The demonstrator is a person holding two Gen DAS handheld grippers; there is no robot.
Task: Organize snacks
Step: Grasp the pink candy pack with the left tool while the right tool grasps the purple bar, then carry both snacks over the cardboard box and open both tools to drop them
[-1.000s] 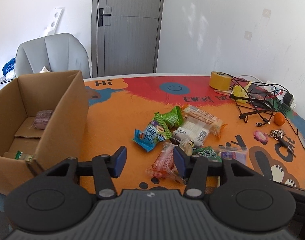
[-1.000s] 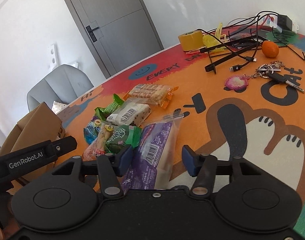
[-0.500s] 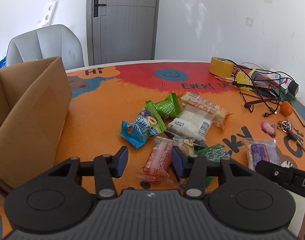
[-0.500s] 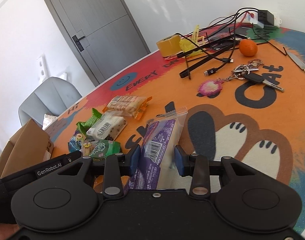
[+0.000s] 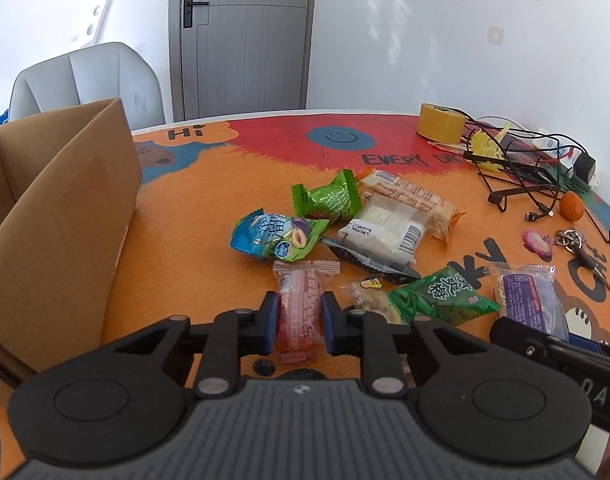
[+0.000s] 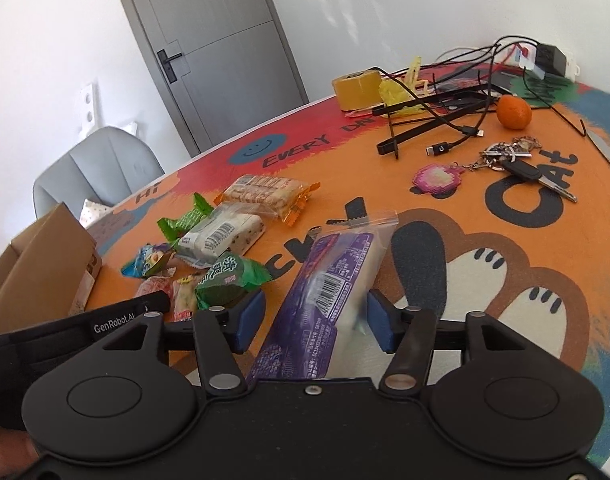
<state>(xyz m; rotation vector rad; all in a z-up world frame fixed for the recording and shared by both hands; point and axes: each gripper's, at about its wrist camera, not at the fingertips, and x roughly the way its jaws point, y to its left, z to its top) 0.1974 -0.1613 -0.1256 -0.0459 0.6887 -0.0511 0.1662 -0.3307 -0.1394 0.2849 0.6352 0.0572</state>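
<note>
Several snack packets lie on the orange table mat. My left gripper (image 5: pixel 297 324) is shut on a pink-red snack packet (image 5: pixel 301 300) lying on the mat. My right gripper (image 6: pixel 311 326) is open, its fingers on either side of a purple snack bag (image 6: pixel 325 280), apart from it. The purple bag also shows in the left wrist view (image 5: pixel 529 300). A dark green packet (image 5: pixel 441 294), a blue packet (image 5: pixel 277 234), a light green packet (image 5: pixel 329 200), a white packet (image 5: pixel 385 230) and an orange cracker packet (image 5: pixel 413 196) lie close by. An open cardboard box (image 5: pixel 57 216) stands at the left.
A tape roll (image 5: pixel 441 122), tangled black cables (image 5: pixel 521 168), a mandarin (image 5: pixel 572 205) and keys (image 5: pixel 573 240) lie at the right side of the table. A grey chair (image 5: pixel 85 80) stands behind the box. A knife (image 6: pixel 605 152) lies at the far right edge.
My left gripper has moved forward and closed on the pink-red packet. My right gripper had narrowed around the purple bag and now stands wider open around it.
</note>
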